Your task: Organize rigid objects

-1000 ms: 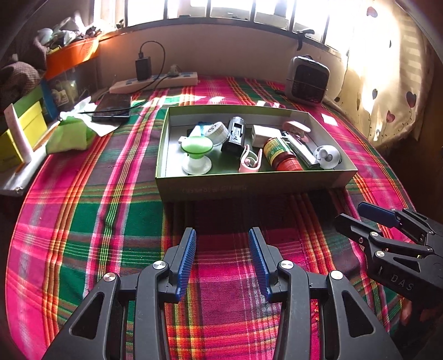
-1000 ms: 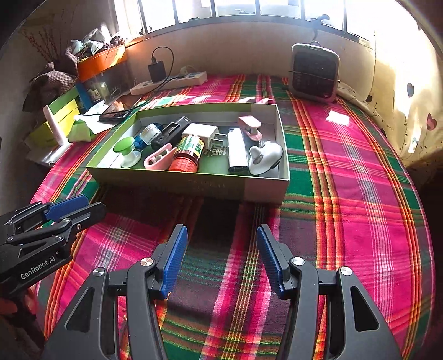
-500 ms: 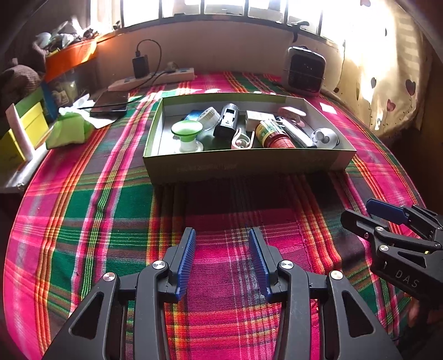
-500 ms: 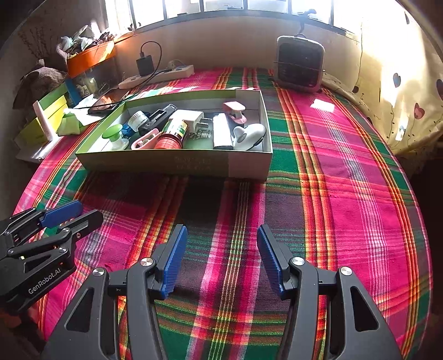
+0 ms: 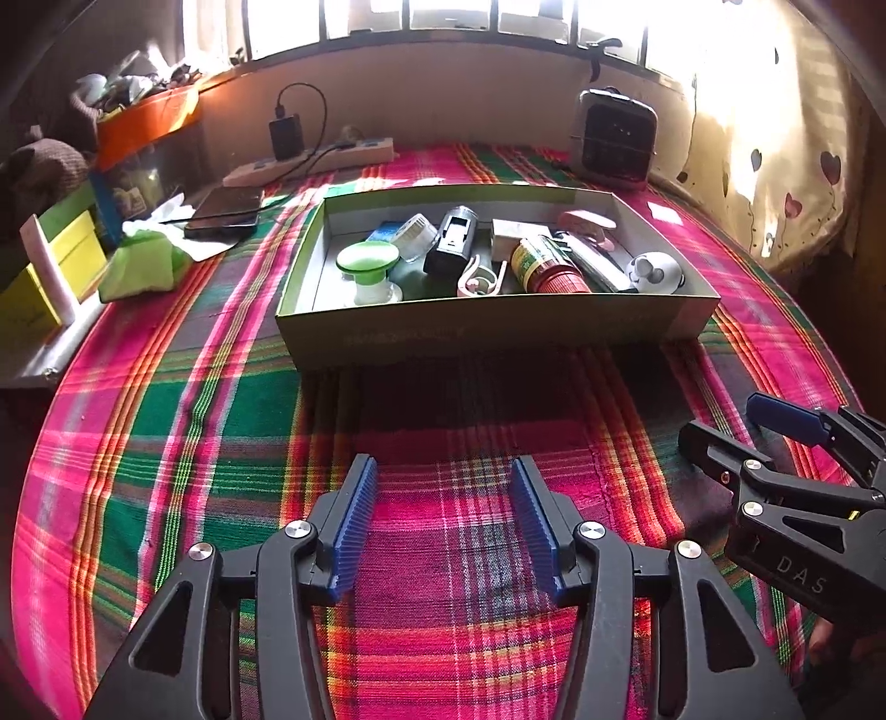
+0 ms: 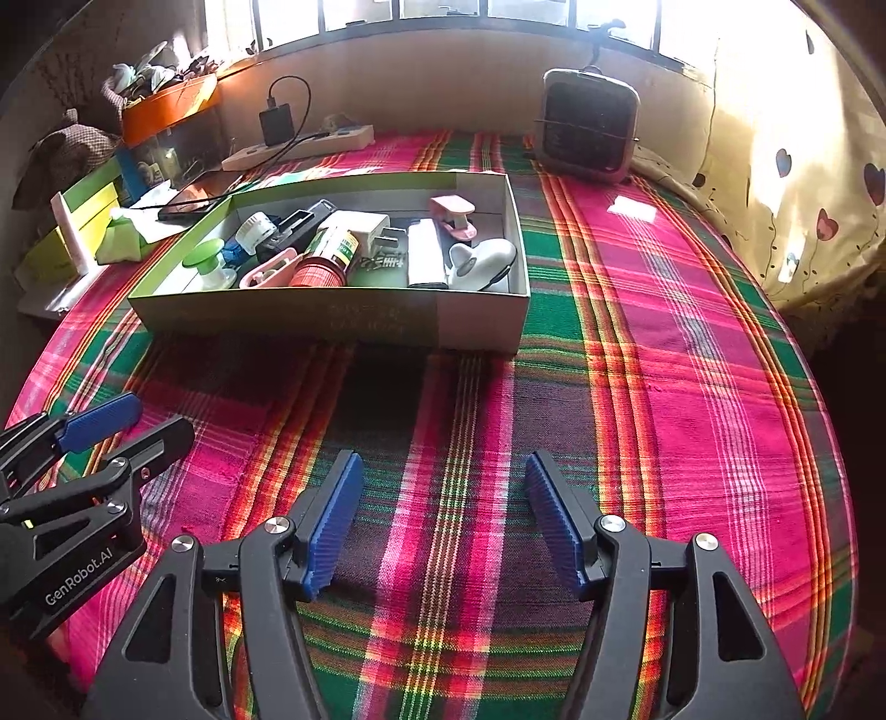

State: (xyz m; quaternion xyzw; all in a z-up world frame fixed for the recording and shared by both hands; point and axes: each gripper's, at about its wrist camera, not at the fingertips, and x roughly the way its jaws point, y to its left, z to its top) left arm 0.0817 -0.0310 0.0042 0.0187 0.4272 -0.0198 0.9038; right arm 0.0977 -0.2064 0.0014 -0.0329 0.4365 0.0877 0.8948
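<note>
On plaid cloth (image 5: pixel 166 443) below bright windows (image 6: pixel 443 11), filled box (image 5: pixel 476 332).

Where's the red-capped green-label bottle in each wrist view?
Left wrist: red-capped bottle lies in the box, right of centre, cap toward the camera.
Right wrist: same bottle lies mid-box, left of frame centre.
Shared landmark: the green-topped knob at the box's left end.
</note>
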